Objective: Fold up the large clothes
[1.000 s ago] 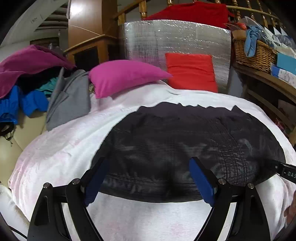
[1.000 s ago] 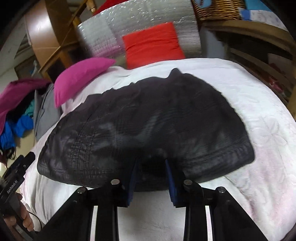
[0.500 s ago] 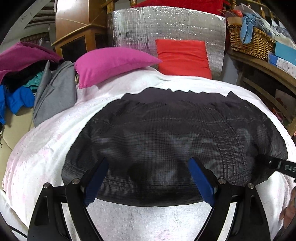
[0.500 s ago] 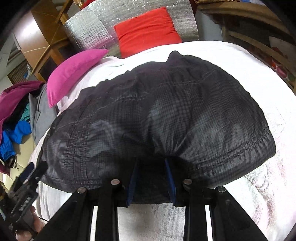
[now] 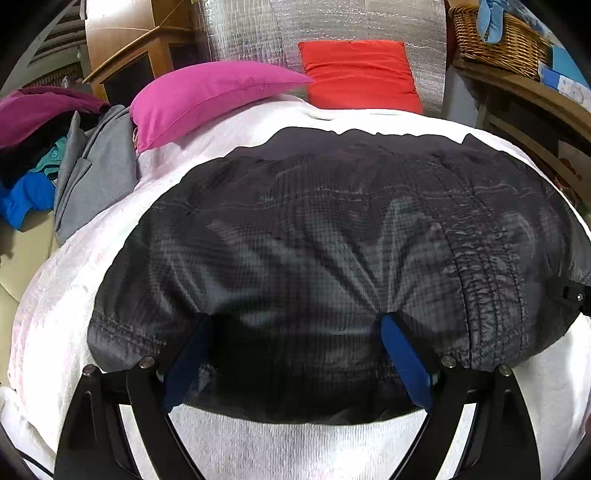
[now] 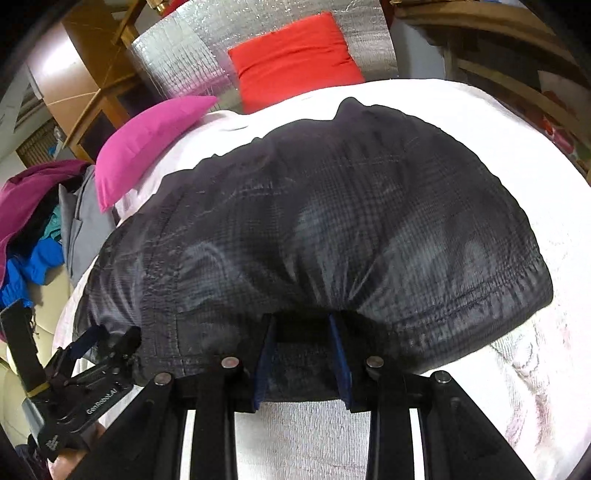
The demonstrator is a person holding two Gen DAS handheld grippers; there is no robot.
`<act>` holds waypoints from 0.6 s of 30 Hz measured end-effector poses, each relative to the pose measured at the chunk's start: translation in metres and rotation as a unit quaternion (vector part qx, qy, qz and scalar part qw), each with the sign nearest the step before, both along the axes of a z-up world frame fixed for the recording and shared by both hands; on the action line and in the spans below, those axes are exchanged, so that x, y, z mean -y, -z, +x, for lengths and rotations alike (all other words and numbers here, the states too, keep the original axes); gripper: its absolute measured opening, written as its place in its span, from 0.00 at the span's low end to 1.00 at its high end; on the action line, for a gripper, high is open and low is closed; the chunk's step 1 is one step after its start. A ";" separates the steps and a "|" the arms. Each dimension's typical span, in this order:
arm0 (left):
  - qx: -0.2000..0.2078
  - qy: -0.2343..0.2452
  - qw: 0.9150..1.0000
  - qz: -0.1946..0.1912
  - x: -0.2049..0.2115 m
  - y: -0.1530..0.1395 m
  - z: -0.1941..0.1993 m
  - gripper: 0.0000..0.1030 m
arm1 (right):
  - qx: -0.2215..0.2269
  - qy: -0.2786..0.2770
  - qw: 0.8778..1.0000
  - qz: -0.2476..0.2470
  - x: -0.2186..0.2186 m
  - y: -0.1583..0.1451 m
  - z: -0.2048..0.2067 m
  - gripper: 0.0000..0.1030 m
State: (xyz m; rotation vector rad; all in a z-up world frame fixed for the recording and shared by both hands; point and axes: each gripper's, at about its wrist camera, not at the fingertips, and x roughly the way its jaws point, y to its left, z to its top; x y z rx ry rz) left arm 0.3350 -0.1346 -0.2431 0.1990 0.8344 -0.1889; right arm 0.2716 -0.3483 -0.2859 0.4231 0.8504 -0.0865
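A large black quilted jacket (image 5: 325, 236) lies spread on a bed under a white cover (image 5: 74, 266). It also shows in the right wrist view (image 6: 332, 221). My left gripper (image 5: 295, 354) is open wide, its blue pads on either side of the jacket's near hem. My right gripper (image 6: 301, 350) is shut on the near hem further right, and the fabric bunches into creases at its pads. The left gripper (image 6: 85, 354) also shows at the lower left of the right wrist view.
A pink pillow (image 5: 207, 96) and a red pillow (image 5: 358, 74) lie at the head of the bed before a silver foil panel (image 5: 332, 26). A pile of grey, blue and maroon clothes (image 5: 55, 162) sits left. A wicker basket (image 5: 495, 37) stands on wooden shelving to the right.
Both grippers have moved forward over the bed. The right gripper has carried the near hem forward. The left gripper's pads now straddle the hem.
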 end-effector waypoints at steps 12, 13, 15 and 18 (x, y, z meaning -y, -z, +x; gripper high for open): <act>0.128 0.010 0.991 -0.033 -0.024 -0.105 -0.099 0.90 | 0.116 0.014 0.991 -0.066 -0.032 -0.066 -0.077 0.71; 0.129 0.006 0.991 -0.033 -0.026 -0.111 -0.103 0.90 | 0.118 0.016 0.990 -0.080 -0.037 -0.073 -0.084 0.71; 0.138 -0.012 0.990 -0.034 -0.031 -0.128 -0.114 0.90 | 0.130 0.020 0.987 -0.092 -0.044 -0.087 -0.101 0.71; 0.165 -0.031 0.985 -0.047 -0.044 -0.153 -0.132 0.91 | 0.145 0.034 0.983 -0.107 -0.050 -0.110 -0.124 0.71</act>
